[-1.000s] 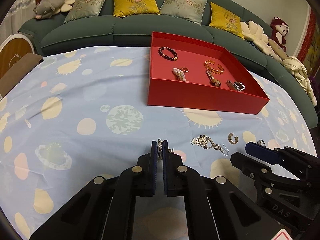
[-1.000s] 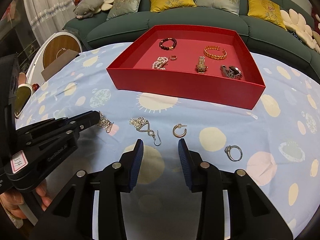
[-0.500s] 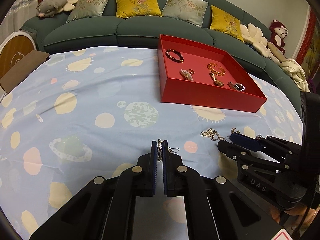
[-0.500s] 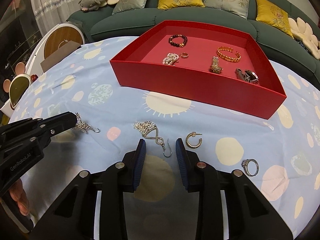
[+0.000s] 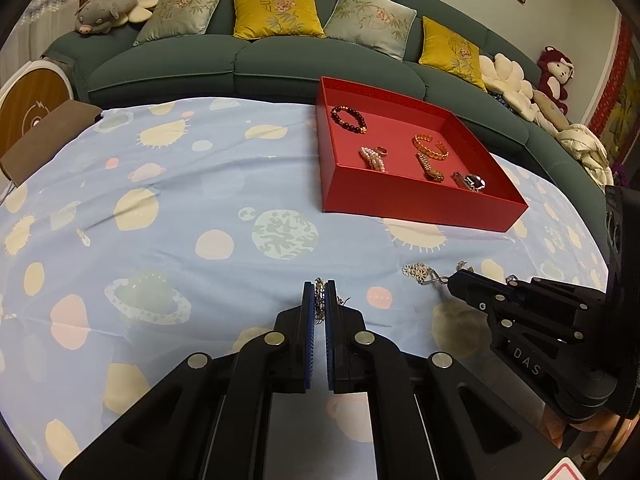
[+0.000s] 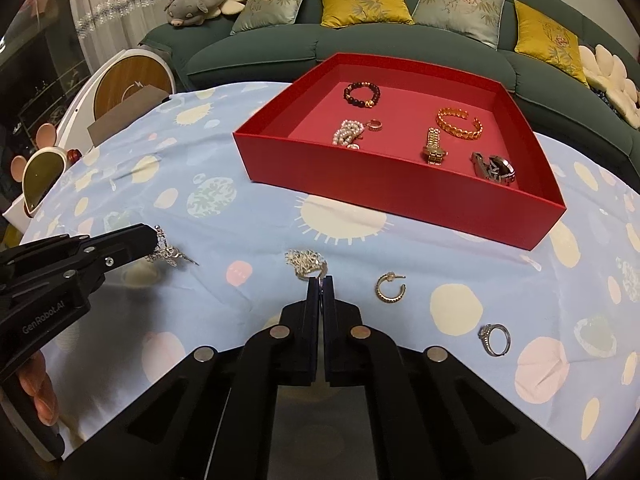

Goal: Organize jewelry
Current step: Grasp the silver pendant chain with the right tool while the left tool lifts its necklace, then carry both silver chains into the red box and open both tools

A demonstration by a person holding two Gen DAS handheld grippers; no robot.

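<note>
red tray (image 6: 400, 192) holds bracelets; gold hoop earring (image 6: 390, 288) beside silver ring (image 6: 495, 339)

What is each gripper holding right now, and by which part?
Left gripper pinches one silver earring near its top. Right gripper has just closed on the matching earring at its hook end.

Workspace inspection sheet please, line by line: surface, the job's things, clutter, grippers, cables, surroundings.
Surface: pale blue planet-print cloth over the table.
Job's things: open red cardboard tray holding bracelets, watches, pearls; gold hoop earring and silver stone ring loose on cloth.
Clutter: nothing seen.
Grippers: left gripper shut on silver filigree earring; right gripper has just closed on second silver filigree earring.
Cables: nothing seen.
Surroundings: dark green sofa, cushions, plush toys.
</note>
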